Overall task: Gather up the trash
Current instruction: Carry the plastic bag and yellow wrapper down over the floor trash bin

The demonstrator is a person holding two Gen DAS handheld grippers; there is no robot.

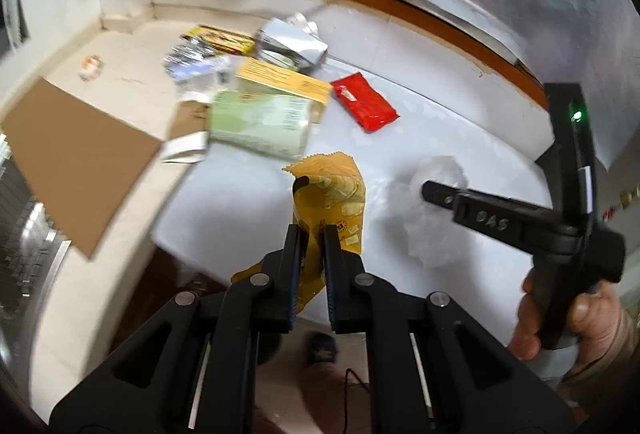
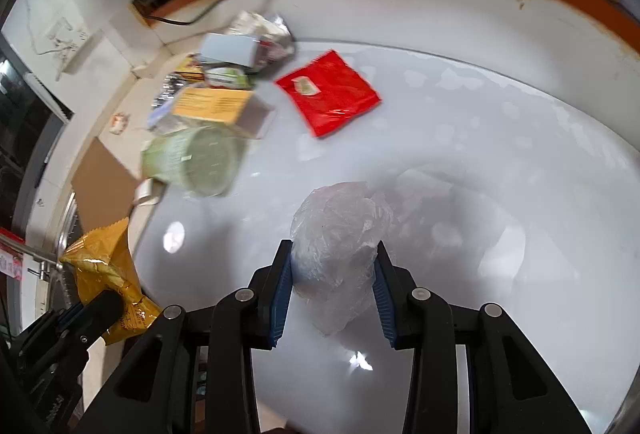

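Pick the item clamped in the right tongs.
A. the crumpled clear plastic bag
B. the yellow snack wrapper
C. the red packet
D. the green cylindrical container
A: the right tongs press their blue pads on both sides of the crumpled clear plastic bag, while the yellow snack wrapper sits in the left tongs and the red packet lies on the white table.
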